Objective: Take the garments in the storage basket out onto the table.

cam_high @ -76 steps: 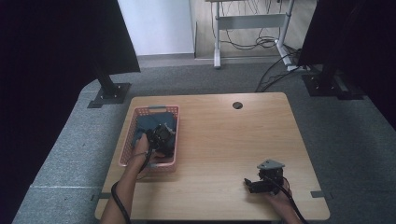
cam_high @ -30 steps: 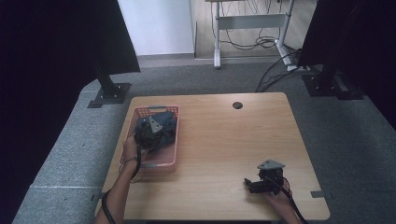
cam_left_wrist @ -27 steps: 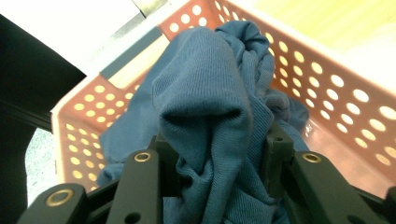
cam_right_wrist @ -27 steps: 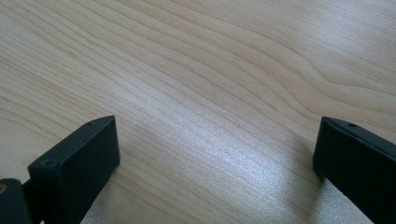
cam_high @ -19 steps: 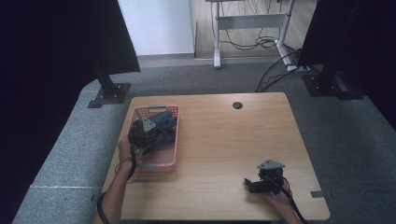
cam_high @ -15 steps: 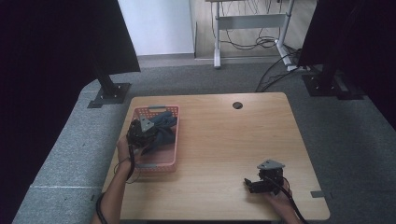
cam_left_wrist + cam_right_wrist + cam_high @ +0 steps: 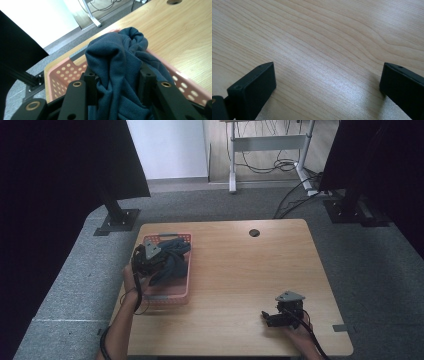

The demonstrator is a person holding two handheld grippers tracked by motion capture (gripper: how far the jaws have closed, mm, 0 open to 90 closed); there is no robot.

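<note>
Item count, table area

One light wooden rectangular table (image 7: 235, 270); one pink perforated plastic basket (image 7: 170, 295); one dark blue knitted cloth garment (image 7: 120, 62); two black two-jaw grippers, left (image 7: 117, 77) and right (image 7: 327, 80); one round cable hole (image 7: 254, 233).

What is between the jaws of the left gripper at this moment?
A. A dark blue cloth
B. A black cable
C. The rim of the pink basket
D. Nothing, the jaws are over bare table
A: in the left gripper view, the blue cloth bunches between the two black jaws of the left gripper, above the pink basket.
</note>
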